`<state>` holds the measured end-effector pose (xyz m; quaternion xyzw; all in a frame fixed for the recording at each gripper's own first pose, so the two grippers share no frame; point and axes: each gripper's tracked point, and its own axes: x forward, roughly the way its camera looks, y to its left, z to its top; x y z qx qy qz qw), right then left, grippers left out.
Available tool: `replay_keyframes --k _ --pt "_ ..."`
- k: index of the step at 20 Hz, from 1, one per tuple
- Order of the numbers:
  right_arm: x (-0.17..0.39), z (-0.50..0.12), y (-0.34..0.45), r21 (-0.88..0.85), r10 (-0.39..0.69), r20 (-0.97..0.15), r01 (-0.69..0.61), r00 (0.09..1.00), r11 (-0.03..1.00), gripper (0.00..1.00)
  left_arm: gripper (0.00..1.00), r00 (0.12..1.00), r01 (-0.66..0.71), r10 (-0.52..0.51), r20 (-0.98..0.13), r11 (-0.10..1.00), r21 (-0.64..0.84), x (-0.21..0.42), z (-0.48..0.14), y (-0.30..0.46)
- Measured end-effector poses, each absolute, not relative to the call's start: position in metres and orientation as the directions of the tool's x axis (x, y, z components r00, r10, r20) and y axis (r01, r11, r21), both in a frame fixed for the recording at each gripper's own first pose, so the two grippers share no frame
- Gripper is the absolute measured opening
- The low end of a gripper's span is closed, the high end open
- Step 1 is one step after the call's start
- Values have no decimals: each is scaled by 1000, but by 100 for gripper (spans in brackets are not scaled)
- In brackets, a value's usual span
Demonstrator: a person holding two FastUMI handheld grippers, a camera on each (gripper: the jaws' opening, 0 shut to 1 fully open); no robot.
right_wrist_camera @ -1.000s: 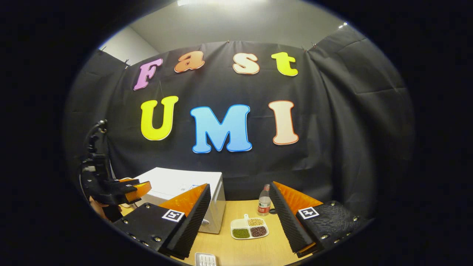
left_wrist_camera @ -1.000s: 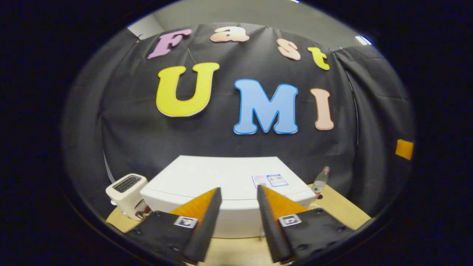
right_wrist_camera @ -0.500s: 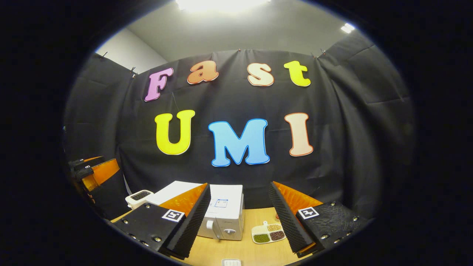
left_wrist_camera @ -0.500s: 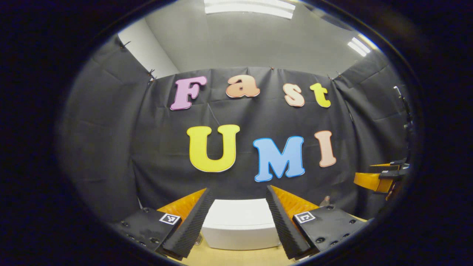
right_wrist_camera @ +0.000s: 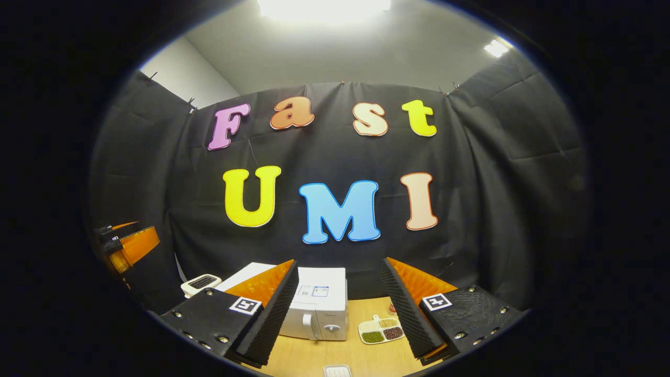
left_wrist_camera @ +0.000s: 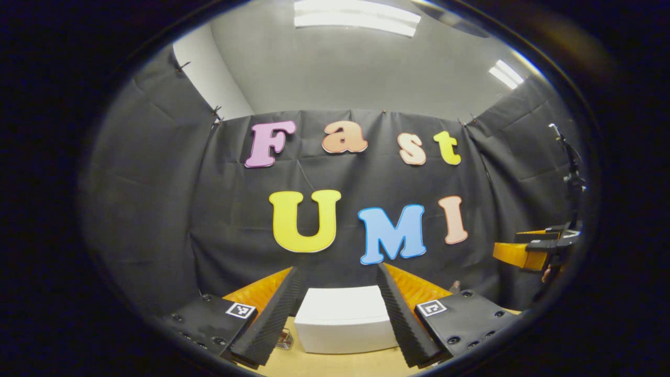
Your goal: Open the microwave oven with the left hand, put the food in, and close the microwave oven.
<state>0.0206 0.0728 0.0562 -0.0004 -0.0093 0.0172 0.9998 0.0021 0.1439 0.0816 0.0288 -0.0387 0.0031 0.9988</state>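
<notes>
A white microwave oven [right_wrist_camera: 319,309] stands on the wooden table [right_wrist_camera: 361,356] with its door closed; in the left gripper view the microwave [left_wrist_camera: 340,319] sits straight ahead, between and beyond my fingers. A white divided food tray [right_wrist_camera: 380,330] with green, tan and brown fillings lies on the table just right of the oven. My left gripper [left_wrist_camera: 335,319] is open, held back above the table. My right gripper [right_wrist_camera: 340,314] is also open and holds nothing. The right gripper [left_wrist_camera: 534,248] shows at the right edge of the left gripper view, and the left gripper [right_wrist_camera: 125,246] at the far left of the right gripper view.
A white toaster [right_wrist_camera: 201,284] stands left of the microwave. A small white object [right_wrist_camera: 337,370] lies at the near table edge. A bottle top [left_wrist_camera: 456,286] peeks out behind my right finger in the left gripper view. The black cloth wall closes the back and sides.
Both grippers have drawn back from the table and tilted up; the microwave looks smaller and more ceiling shows. The left gripper was close over the oven a second ago.
</notes>
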Motion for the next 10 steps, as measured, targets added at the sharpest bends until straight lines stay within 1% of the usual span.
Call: replay_keyframes --k 4,5,6,10 --pt "5 66 74 3 4 41 -4 999 1000 96 97 996 17 -21 81 999 47 -8 79 151" --pt "2 67 75 -1 -4 47 4 999 1000 96 94 997 22 -26 79 999 41 -11 77 152" --pt "-1 68 75 -7 -10 51 10 999 1000 96 95 996 26 -28 79 999 31 -13 77 153" --pt "-12 70 72 -11 -2 59 3 998 1000 96 97 997 0 1 77 1000 -5 -22 73 160"
